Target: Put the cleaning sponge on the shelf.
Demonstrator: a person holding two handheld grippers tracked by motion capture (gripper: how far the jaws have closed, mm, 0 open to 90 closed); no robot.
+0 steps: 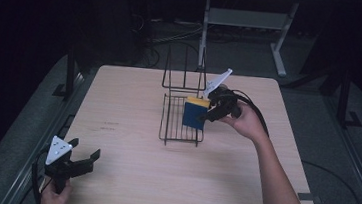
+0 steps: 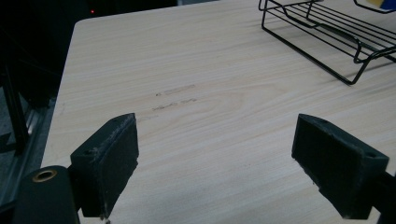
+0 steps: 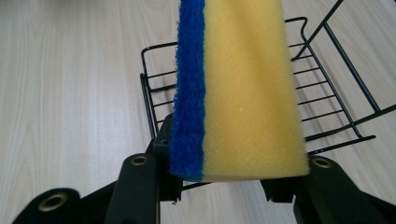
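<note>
A yellow sponge with a blue scouring face (image 1: 194, 113) is held upright over the right side of a black wire rack (image 1: 172, 119). My right gripper (image 1: 207, 115) is shut on the sponge, coming at it from the right. In the right gripper view the sponge (image 3: 243, 88) stands between the jaws, blue layer on the left, with the wire rack (image 3: 327, 88) below and behind it. My left gripper (image 1: 85, 159) rests near the table's front left corner, open and holding nothing. In the left gripper view its pads (image 2: 109, 161) stand wide apart over bare wood.
The wire rack has a tall back frame (image 1: 185, 70) rising at its far end. The rack's corner (image 2: 327, 42) lies at the upper right of the left gripper view. The wooden table (image 1: 122, 171) ends close to my left hand. A table leg and cables lie beyond the far edge.
</note>
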